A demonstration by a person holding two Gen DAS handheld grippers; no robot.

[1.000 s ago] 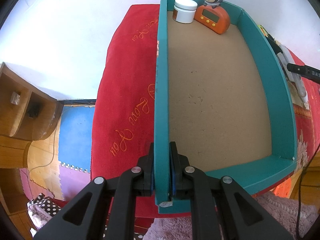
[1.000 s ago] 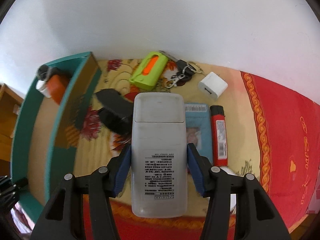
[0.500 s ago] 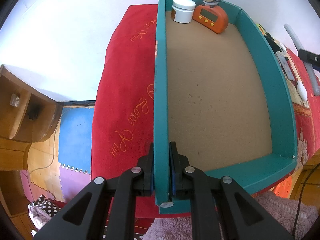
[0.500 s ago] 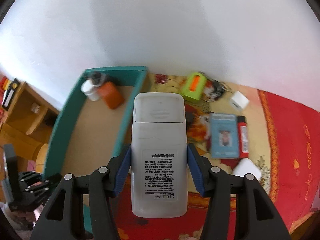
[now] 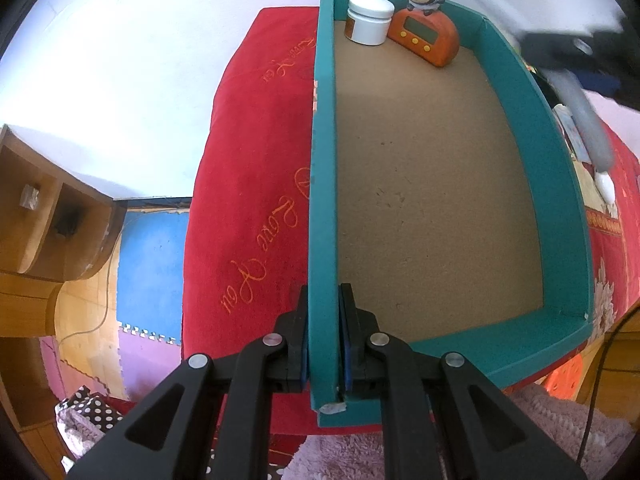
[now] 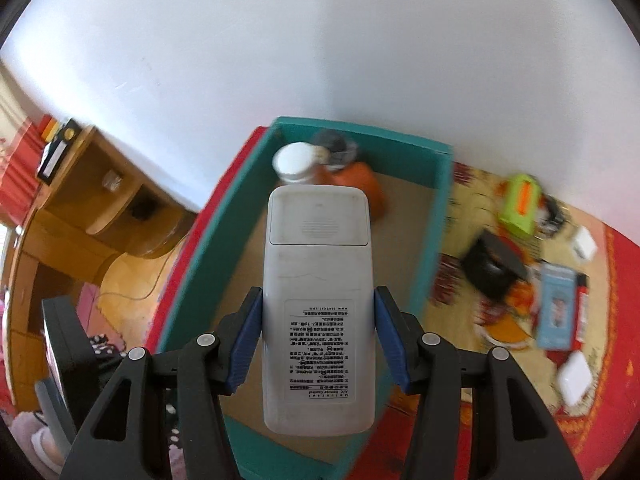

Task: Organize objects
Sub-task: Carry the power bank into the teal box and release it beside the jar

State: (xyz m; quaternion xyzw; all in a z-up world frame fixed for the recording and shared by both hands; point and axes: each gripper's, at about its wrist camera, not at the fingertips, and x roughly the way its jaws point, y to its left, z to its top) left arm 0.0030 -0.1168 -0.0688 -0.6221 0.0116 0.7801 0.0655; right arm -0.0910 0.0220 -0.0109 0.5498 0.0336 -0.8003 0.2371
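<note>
- Right gripper (image 6: 318, 334): jaws about half apart, blue pads pressed on the two long edges of a pale grey, slab-shaped plastic remote control (image 6: 318, 304). It is held back-side up, printed label facing the camera, above the open teal cardboard box (image 6: 438, 216).
- Left gripper (image 5: 323, 338): jaws pinched tight on the box's near left wall (image 5: 322, 240), close to the corner. Judged to be steadying the box.
- Handling of the remote: looks light, rigid and smooth-shelled, so it could slip. The grip sits around mid-body, below the battery cover, which seems the sensible place. A sizeable length overhangs forward, so it may tip if the jaws loosen early.
- Box itself: thin card walls, brown floor, mostly bare. Likely to flex or slide on the red cloth (image 5: 256, 184) if let go.
- Already inside, at the far end: a white lidded round jar (image 5: 369, 19) just beside an orange digital timer topped with a small monkey figure (image 5: 425, 34). They narrow the far corner; the middle floor is free.
- Outside the box, on the patterned cloth to its right: a lime-green case with an orange strip (image 6: 520, 204), a black folded object (image 6: 494, 266), a light blue card packet (image 6: 556, 306), a red and black lighter-like stick (image 6: 582, 312), and two white blocks (image 6: 574, 376). All blurred.
- In the way: only the box's right wall to clear.
</note>
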